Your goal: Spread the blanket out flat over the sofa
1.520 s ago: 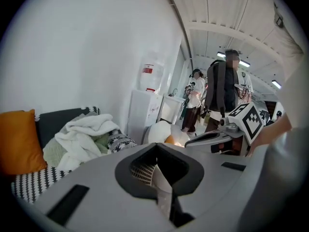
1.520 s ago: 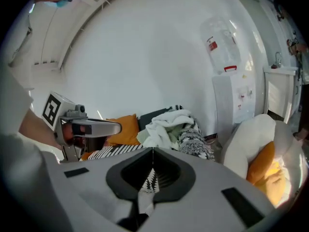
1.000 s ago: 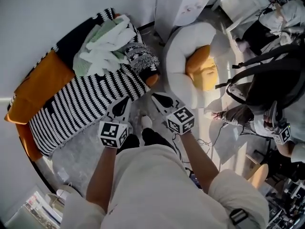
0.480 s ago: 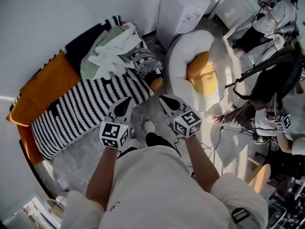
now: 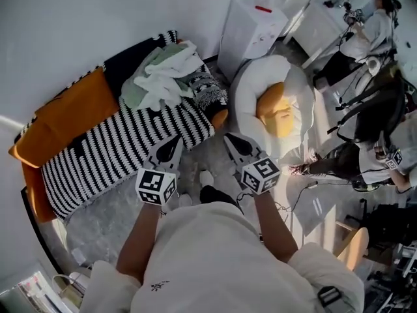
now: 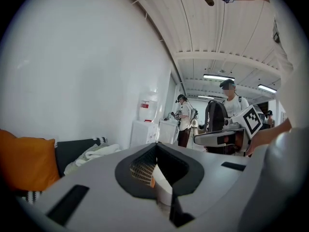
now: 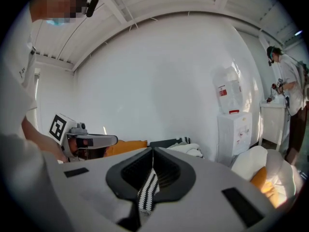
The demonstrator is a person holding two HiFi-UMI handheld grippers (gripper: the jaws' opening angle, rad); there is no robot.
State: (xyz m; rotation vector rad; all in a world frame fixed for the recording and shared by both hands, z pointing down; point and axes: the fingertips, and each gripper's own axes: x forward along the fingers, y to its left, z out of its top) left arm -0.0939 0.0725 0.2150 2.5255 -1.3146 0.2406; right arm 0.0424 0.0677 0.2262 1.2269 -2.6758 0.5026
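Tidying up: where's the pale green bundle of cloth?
Head view: the bundle is heaped on the striped blanket at the right end of the sofa, near the water dispenser.

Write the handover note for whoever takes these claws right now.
Left claw: shut, pale fabric strip pinched, likely an edge of the black-and-white striped blanket.
Right claw: shut on that blanket's striped edge.
Blanket lies over the orange sofa; a pale green-and-white cloth pile sits at its far end.
Done: front edge gripped.
Left: spread it flat, mind the pile.
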